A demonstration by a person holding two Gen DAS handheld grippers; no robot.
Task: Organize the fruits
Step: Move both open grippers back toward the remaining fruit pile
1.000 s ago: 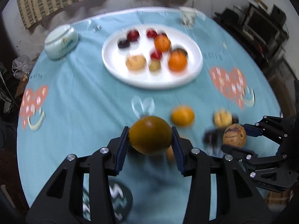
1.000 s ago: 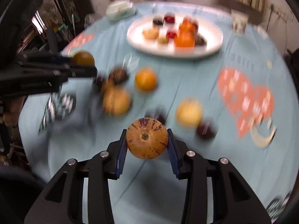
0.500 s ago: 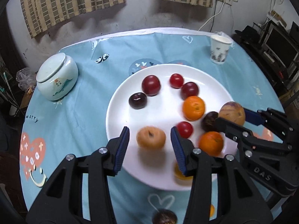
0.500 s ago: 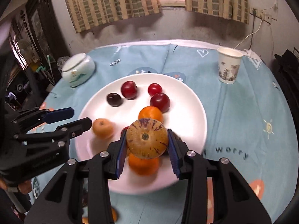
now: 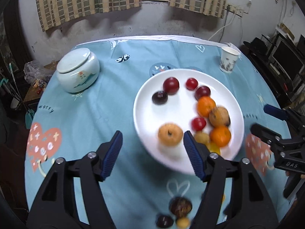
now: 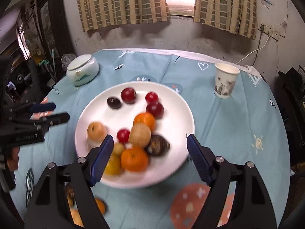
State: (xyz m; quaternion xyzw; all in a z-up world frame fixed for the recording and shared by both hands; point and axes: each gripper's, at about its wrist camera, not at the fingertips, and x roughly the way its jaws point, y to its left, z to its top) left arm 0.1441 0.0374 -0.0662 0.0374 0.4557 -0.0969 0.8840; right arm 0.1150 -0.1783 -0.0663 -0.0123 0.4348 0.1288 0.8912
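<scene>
Both our hand-held grippers, left [image 5: 151,153] and right [image 6: 149,157], are opening with nothing between them. Most fruits sit on the white plate [image 6: 183,103]; a few loose fruits [image 5: 180,207] wait on the surface [image 5: 114,99].

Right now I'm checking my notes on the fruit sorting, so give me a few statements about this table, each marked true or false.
1. The white plate holds fruit. True.
2. The left gripper is clamped on an orange. False: nothing is between its pads, and its jaws are opening.
3. A paper cup stands upright on the blue tablecloth, off the plate. True.
4. The lidded jar sits on the plate. False: it stands apart on the cloth.
5. All the fruit is on the plate. False: some pieces, like a dark fruit, lie on the cloth at the near edge.
6. The right gripper holds nothing. True: its jaws are opening, empty.
</scene>
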